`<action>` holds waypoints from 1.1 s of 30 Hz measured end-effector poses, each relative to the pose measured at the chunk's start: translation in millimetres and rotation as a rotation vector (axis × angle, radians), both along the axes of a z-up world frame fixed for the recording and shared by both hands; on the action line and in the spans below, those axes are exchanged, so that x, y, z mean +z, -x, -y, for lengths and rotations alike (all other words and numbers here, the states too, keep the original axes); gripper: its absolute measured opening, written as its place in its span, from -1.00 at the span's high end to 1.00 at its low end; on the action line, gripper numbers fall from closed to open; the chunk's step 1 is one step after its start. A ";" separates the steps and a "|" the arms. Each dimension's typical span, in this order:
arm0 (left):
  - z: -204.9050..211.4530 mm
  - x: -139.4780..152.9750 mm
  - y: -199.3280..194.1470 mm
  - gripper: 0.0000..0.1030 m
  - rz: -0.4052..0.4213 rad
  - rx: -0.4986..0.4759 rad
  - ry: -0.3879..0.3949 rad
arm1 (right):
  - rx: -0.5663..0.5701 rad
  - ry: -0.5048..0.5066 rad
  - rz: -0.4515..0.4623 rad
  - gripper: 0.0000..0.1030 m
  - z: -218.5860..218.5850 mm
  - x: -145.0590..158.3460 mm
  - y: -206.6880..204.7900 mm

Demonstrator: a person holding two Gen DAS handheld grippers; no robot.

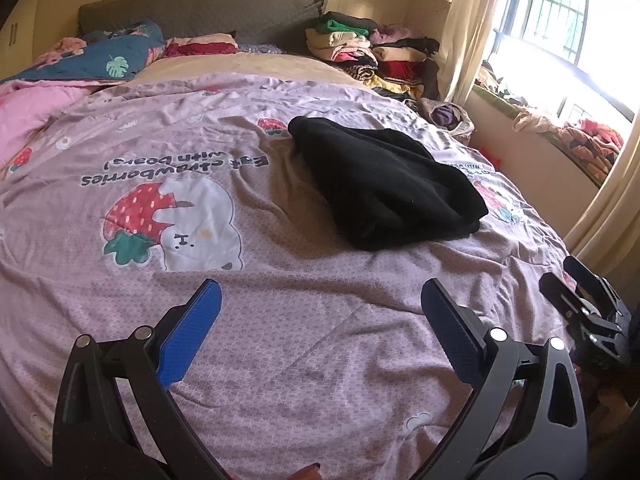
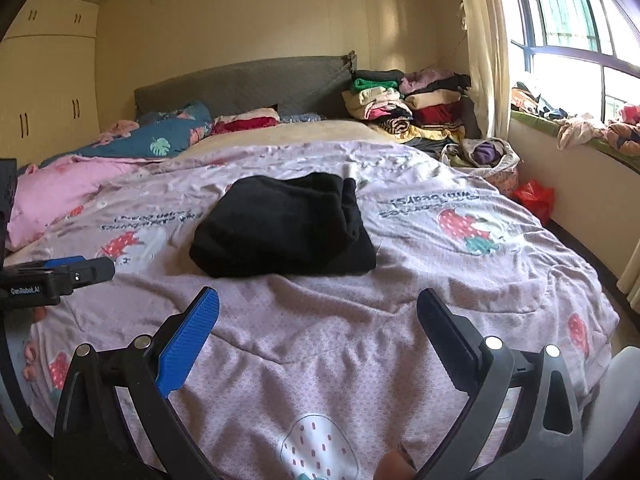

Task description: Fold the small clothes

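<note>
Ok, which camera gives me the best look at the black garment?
The right wrist view: the black garment lies near centre, straight ahead, with its folded layers and near edge visible. The left wrist view shows the same garment whole but off to the right, at an angle, as a dark mass with little fold detail.

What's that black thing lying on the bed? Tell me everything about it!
The black garment is a soft, fuzzy-looking piece of clothing, plain with no pattern, folded into a thick flat bundle with layered edges showing on one side. It lies in the middle of the strawberry-and-bear bedspread, touching only that cover. Both grippers are open, short of it, holding nothing. What kind of clothing it is cannot be told.
</note>
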State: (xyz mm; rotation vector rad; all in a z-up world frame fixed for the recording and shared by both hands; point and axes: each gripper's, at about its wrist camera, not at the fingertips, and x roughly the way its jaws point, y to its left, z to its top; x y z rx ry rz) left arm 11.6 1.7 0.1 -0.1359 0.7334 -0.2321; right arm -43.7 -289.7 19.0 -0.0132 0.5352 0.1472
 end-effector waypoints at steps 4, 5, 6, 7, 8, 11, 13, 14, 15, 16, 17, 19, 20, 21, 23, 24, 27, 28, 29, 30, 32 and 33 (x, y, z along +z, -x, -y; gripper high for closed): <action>-1.6 -4.7 -1.7 -0.82 -0.012 0.007 -0.006 | 0.008 0.013 -0.022 -0.91 -5.0 -11.3 -1.9; -2.3 -5.9 -2.9 -0.82 -0.017 0.012 -0.007 | 0.009 0.012 -0.027 -0.91 -4.9 -13.2 -2.7; -2.7 -6.9 -3.9 -0.82 -0.021 0.015 -0.009 | 0.006 0.015 -0.036 -0.91 -5.4 -15.4 -3.9; -3.1 -8.0 -4.4 -0.82 -0.023 0.021 -0.012 | 0.005 0.015 -0.039 -0.91 -5.8 -16.6 -3.8; -3.6 -8.8 -4.9 -0.82 -0.024 0.025 -0.015 | 0.004 0.013 -0.042 -0.91 -5.8 -17.7 -4.4; -3.4 -11.4 -6.2 -0.82 -0.033 0.027 -0.021 | 0.001 0.011 -0.050 -0.91 -7.0 -19.7 -5.0; -3.5 -13.2 -6.6 -0.82 -0.042 0.027 -0.020 | 0.001 0.013 -0.051 -0.91 -7.0 -20.1 -5.0; -3.4 -14.0 -6.8 -0.82 -0.045 0.026 -0.022 | 0.000 0.012 -0.053 -0.91 -7.1 -20.2 -5.1; -2.5 -14.3 -7.0 -0.82 -0.047 0.025 -0.025 | -0.001 0.009 -0.054 -0.91 -7.0 -20.3 -5.2; -2.1 -14.9 -7.0 -0.82 -0.049 0.026 -0.029 | -0.002 0.008 -0.053 -0.91 -6.9 -19.9 -5.5; -1.3 -15.4 -6.9 -0.82 -0.050 0.025 -0.033 | -0.003 0.006 -0.052 -0.91 -6.9 -19.5 -5.5; -0.1 -16.2 -6.7 -0.82 -0.053 0.023 -0.039 | -0.005 0.005 -0.051 -0.91 -6.0 -19.1 -5.6; 0.1 -16.3 -6.5 -0.82 -0.054 0.022 -0.040 | -0.006 0.003 -0.050 -0.91 -5.7 -18.9 -5.5; 0.6 -16.1 -6.3 -0.82 -0.056 0.021 -0.041 | -0.005 0.002 -0.052 -0.91 -5.5 -18.9 -5.4; 1.0 -16.2 -6.4 -0.82 -0.056 0.021 -0.044 | -0.007 0.004 -0.049 -0.91 -5.4 -18.7 -5.2; 1.0 -16.2 -6.5 -0.82 -0.056 0.021 -0.043 | -0.007 0.003 -0.048 -0.91 -5.3 -18.4 -5.2; 0.8 -16.3 -6.3 -0.82 -0.056 0.021 -0.042 | -0.006 0.004 -0.050 -0.91 -5.3 -18.7 -5.2; 1.0 -16.1 -6.4 -0.82 -0.056 0.021 -0.042 | -0.007 0.004 -0.050 -0.91 -5.2 -18.7 -5.2; 1.0 -16.1 -6.2 -0.82 -0.056 0.022 -0.042 | -0.005 0.002 -0.051 -0.91 -5.0 -18.8 -5.4; 1.0 -16.0 -6.3 -0.82 -0.056 0.022 -0.042 | -0.005 0.002 -0.050 -0.91 -5.0 -18.8 -5.3; 1.0 -16.1 -6.1 -0.82 -0.056 0.021 -0.042 | -0.005 0.003 -0.048 -0.91 -4.8 -18.4 -5.2; 0.9 -16.0 -6.2 -0.82 -0.056 0.022 -0.042 | -0.002 0.003 -0.052 -0.91 -4.8 -18.6 -5.3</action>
